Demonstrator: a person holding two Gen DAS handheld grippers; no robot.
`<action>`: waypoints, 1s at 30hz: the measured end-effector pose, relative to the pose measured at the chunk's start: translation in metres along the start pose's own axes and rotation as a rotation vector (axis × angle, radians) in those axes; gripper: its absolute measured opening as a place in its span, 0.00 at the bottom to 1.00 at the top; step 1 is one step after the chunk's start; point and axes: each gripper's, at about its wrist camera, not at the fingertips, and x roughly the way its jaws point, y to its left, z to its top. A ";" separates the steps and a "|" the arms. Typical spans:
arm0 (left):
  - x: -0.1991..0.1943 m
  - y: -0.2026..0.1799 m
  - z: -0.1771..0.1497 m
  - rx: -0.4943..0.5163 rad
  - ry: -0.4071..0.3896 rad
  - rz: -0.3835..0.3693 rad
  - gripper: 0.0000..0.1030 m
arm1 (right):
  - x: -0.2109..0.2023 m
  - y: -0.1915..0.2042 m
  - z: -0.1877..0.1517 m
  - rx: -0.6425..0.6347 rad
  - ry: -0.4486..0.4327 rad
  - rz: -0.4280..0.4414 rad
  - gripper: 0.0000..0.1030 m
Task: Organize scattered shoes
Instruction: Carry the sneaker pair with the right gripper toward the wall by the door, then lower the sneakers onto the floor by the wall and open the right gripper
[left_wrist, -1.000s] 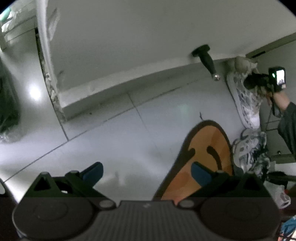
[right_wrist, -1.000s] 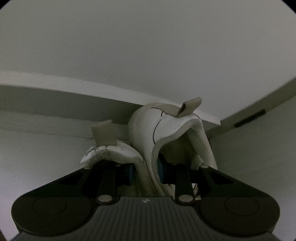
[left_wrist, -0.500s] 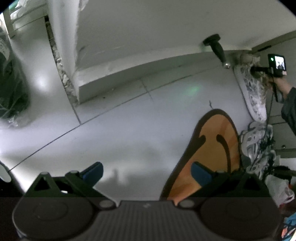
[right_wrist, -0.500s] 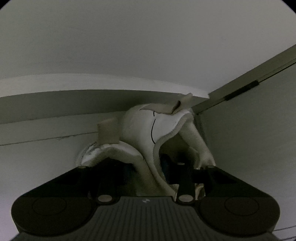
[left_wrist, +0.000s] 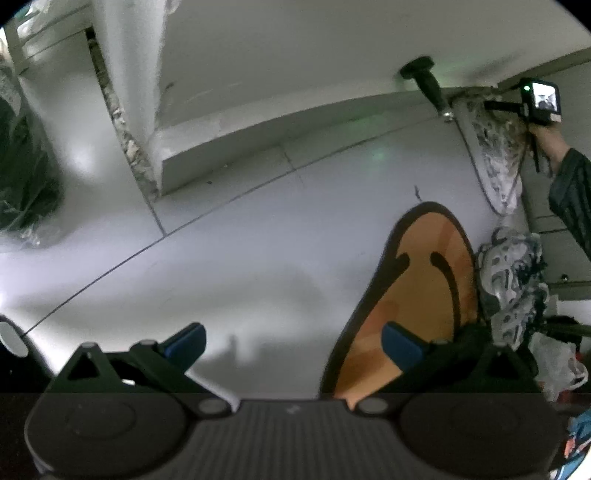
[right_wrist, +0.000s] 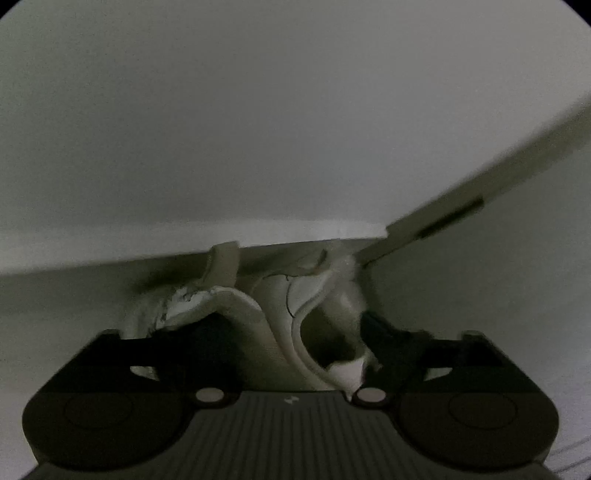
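While the right gripper (right_wrist: 295, 328) presses a pair of pale sneakers (right_wrist: 258, 317) toward the white baseboard (right_wrist: 110, 254), its fingers sit spread with one inside each shoe opening and the two inner collar walls between them; whether they are pinching those walls or already letting go cannot be told from the right wrist view. That grip probably explains the pairing: holding both collars at once lets the two shoes travel as one unit and land side by side. From the left wrist view the same pair (left_wrist: 495, 155) lies against the wall in the far right corner of the floor (left_wrist: 221, 258), where baseboard meets a cabinet front (left_wrist: 554, 229), with the person's right hand (left_wrist: 546, 136) behind it. The long axis of the sneakers runs along the cabinet front, one end pushed into the corner by the baseboard and the other toward the camera; the soles appear to be turned partly outward, so the pair looks tilted rather than flat. The left gripper (left_wrist: 293, 341) hangs released and empty above the floor, its blue-tipped fingers wide apart, beside an orange smiley mat (left_wrist: 424, 280). Another patterned sneaker (left_wrist: 513, 284) lies at the mat's right edge, seemingly still to be sorted. A black doorstop (left_wrist: 424, 81) projects from the wall nearby.
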 end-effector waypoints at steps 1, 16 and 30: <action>0.000 0.000 0.000 -0.001 -0.002 -0.003 0.99 | -0.005 0.005 0.001 -0.026 0.004 -0.016 0.86; -0.006 -0.002 -0.005 0.008 -0.041 -0.109 0.99 | -0.069 -0.057 -0.067 0.304 -0.100 0.040 0.99; -0.016 -0.016 -0.016 0.164 -0.184 -0.100 1.00 | -0.041 -0.001 -0.101 0.218 0.050 0.134 1.00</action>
